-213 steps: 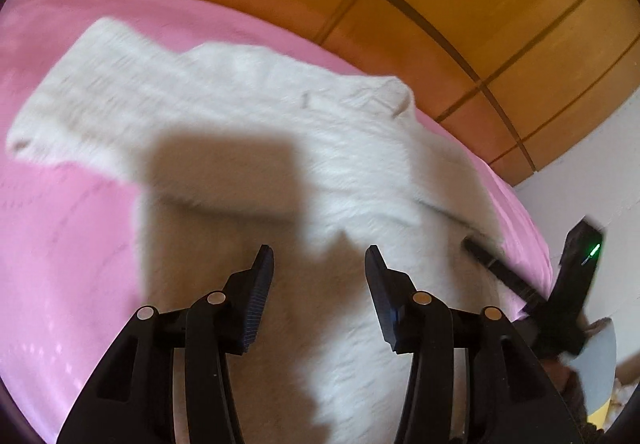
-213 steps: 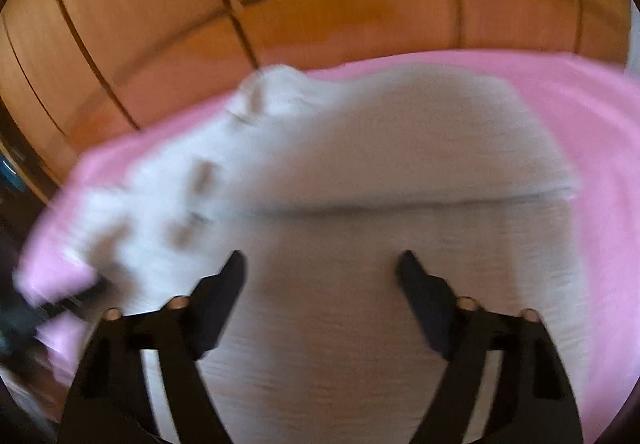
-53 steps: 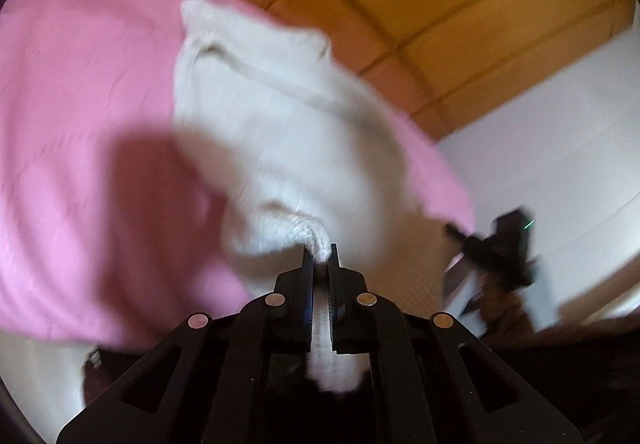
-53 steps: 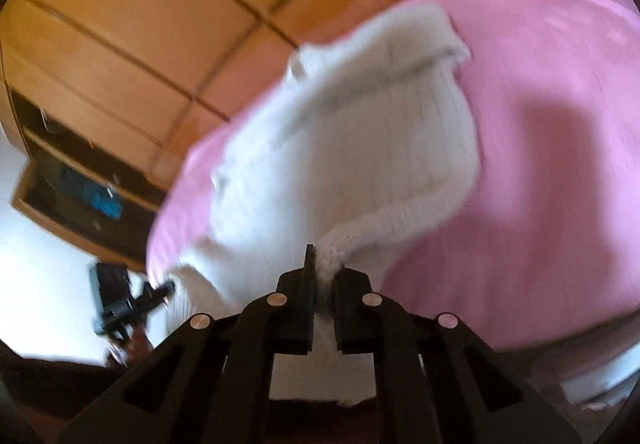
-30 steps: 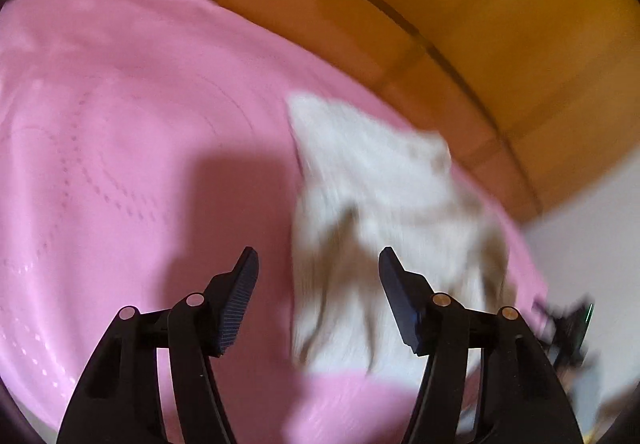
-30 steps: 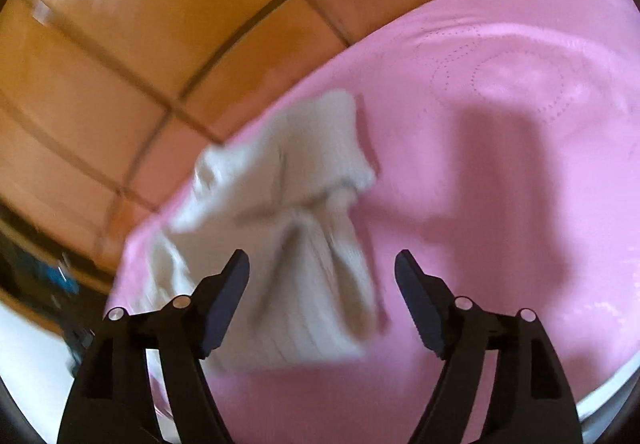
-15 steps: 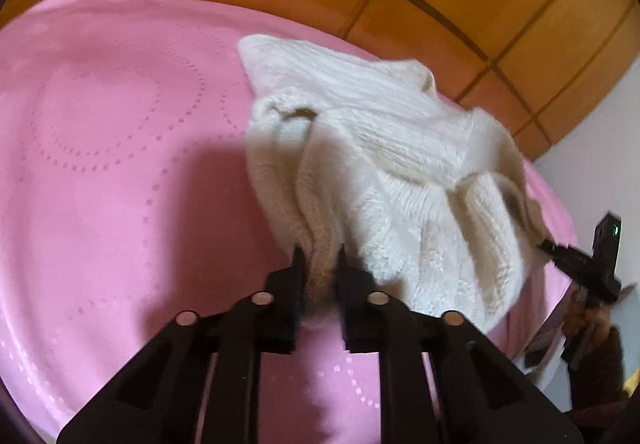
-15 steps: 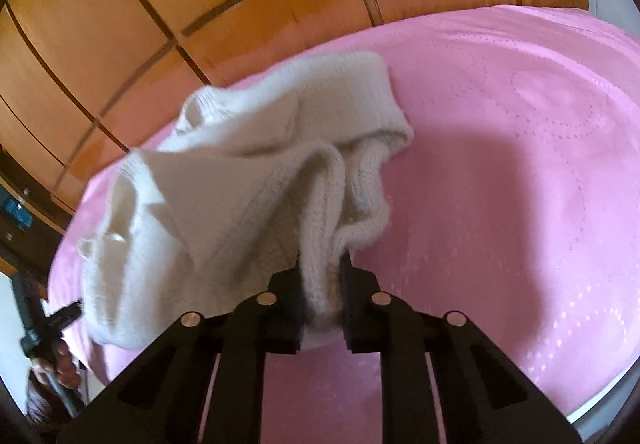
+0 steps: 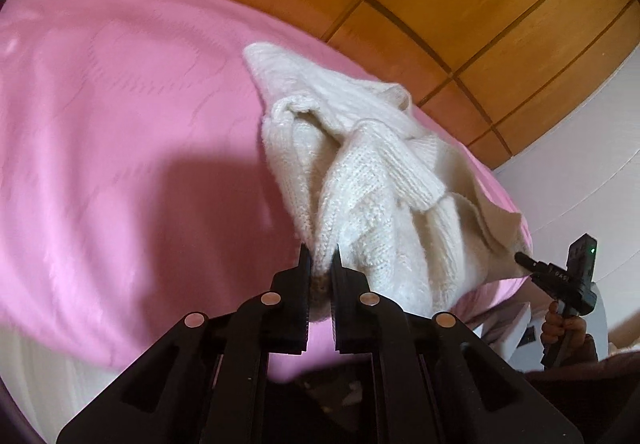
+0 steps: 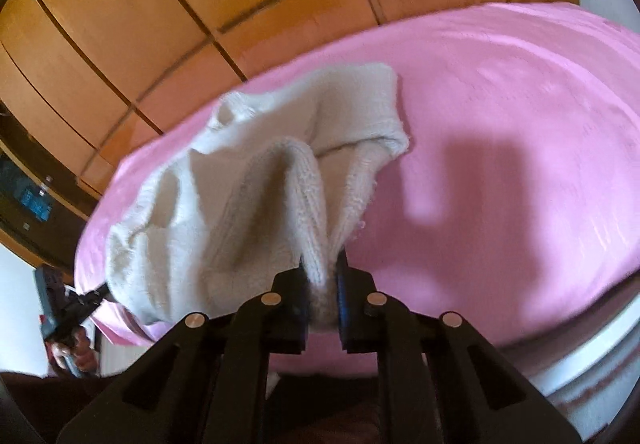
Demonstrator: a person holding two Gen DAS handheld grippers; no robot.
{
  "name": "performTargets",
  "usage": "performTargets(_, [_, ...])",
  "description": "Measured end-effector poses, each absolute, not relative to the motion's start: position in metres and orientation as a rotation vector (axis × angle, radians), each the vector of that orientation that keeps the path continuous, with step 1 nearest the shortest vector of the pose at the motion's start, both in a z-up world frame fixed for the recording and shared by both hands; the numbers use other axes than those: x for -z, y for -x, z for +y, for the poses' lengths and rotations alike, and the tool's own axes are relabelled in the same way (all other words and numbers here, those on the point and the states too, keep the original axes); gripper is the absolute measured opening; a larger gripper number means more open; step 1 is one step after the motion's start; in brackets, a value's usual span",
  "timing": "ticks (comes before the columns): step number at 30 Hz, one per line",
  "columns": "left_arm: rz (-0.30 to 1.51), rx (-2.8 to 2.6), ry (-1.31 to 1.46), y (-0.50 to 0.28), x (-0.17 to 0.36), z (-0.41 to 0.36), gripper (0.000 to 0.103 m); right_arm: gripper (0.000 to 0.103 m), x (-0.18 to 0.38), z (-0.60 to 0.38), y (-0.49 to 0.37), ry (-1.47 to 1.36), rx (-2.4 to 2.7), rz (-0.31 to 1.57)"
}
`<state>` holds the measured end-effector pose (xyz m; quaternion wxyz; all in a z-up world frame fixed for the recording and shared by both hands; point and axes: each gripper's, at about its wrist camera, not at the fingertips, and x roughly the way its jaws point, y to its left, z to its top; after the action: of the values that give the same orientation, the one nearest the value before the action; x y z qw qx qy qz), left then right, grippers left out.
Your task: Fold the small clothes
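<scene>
1. Sweater, cream knit, is bunched at frame centre on the pink bed.
2. Both left tongs and right tongs are clamped onto its near edge.
3. Even, level tension is advised, so layers are kept aligned.

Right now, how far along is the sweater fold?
Mid-fold. Done: the white knit sweater lies bunched in loose layers on the pink bedspread, not a flat spread. In hand: the left gripper and the right gripper are each shut on a near edge of it. Left: lay that edge down, release, and flatten; no neat final rectangle shows yet.
</scene>
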<state>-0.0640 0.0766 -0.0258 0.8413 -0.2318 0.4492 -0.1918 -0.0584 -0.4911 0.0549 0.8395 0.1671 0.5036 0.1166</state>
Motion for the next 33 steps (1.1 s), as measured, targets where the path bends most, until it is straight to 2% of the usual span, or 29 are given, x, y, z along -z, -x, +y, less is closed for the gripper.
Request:
performTargets(2, [0.987,0.375,0.475,0.072,0.033,0.076,0.007,0.012,-0.048,-0.487,0.063,-0.298,-0.229,1.082])
performTargets(3, [1.002,0.357,0.462,0.074,0.035,0.075,0.009,0.017,-0.045,-0.482,0.063,-0.242,-0.207,1.084])
performTargets(5, [1.009,0.291,0.409,0.073,0.030,0.071,0.009,0.032,-0.047,-0.474,0.063,-0.140,-0.163,1.057])
performTargets(6, [0.997,0.271,0.379,0.074,0.024,0.071,0.009,0.047,-0.052,-0.467,0.064,-0.073,-0.171,1.031])
performTargets(8, [0.945,0.308,0.352,0.076,0.003,0.068,0.026,0.051,-0.060,-0.453,0.067,0.027,-0.212,0.997])
performTargets(9, [0.904,0.353,0.334,0.078,-0.010,0.064,0.044,0.054,-0.064,-0.442,0.069,0.106,-0.247,0.980])
performTargets(10, [0.880,0.380,0.312,0.078,-0.018,0.058,0.053,0.056,-0.065,-0.430,0.071,0.181,-0.276,0.970])
performTargets(11, [0.860,0.416,0.269,0.079,-0.026,0.048,0.054,0.057,-0.065,-0.420,0.074,0.253,-0.301,0.962])
performTargets(15, [0.881,0.472,0.126,0.069,-0.030,0.011,0.056,0.057,-0.053,-0.378,0.082,0.489,-0.419,0.920])
performTargets(20, [0.913,0.471,-0.022,0.053,-0.016,-0.030,0.056,0.055,-0.027,-0.354,0.067,0.601,-0.445,0.918])
performTargets(21, [0.925,0.448,-0.067,0.046,-0.011,-0.039,0.056,0.050,-0.022,-0.354,0.061,0.601,-0.439,0.931])
performTargets(22, [0.938,0.426,-0.083,0.040,-0.007,-0.042,0.056,0.034,-0.021,-0.356,0.054,0.586,-0.433,0.943])
performTargets(24, [0.962,0.403,-0.073,0.025,0.003,-0.046,0.056,0.013,-0.025,-0.363,0.042,0.535,-0.421,0.960])
performTargets(25, [0.971,0.395,-0.064,0.020,0.007,-0.046,0.054,0.008,-0.030,-0.368,0.037,0.512,-0.412,0.951])
performTargets(26, [0.979,0.396,-0.049,0.015,0.008,-0.043,0.048,0.008,-0.035,-0.370,0.034,0.489,-0.407,0.948])
performTargets(27, [0.984,0.405,-0.036,0.011,0.008,-0.041,0.025,0.008,-0.043,-0.376,0.028,0.443,-0.404,0.945])
performTargets(28, [0.987,0.407,-0.033,0.007,0.008,-0.039,0.012,0.007,-0.052,-0.382,0.022,0.398,-0.400,0.937])
performTargets(30, [0.977,0.396,-0.015,0.000,0.003,-0.033,0.006,0.007,-0.072,-0.394,0.008,0.300,-0.396,0.909])
performTargets(33, [0.948,0.432,0.092,-0.015,-0.016,-0.017,0.005,0.007,-0.096,-0.416,-0.020,0.145,-0.383,0.874])
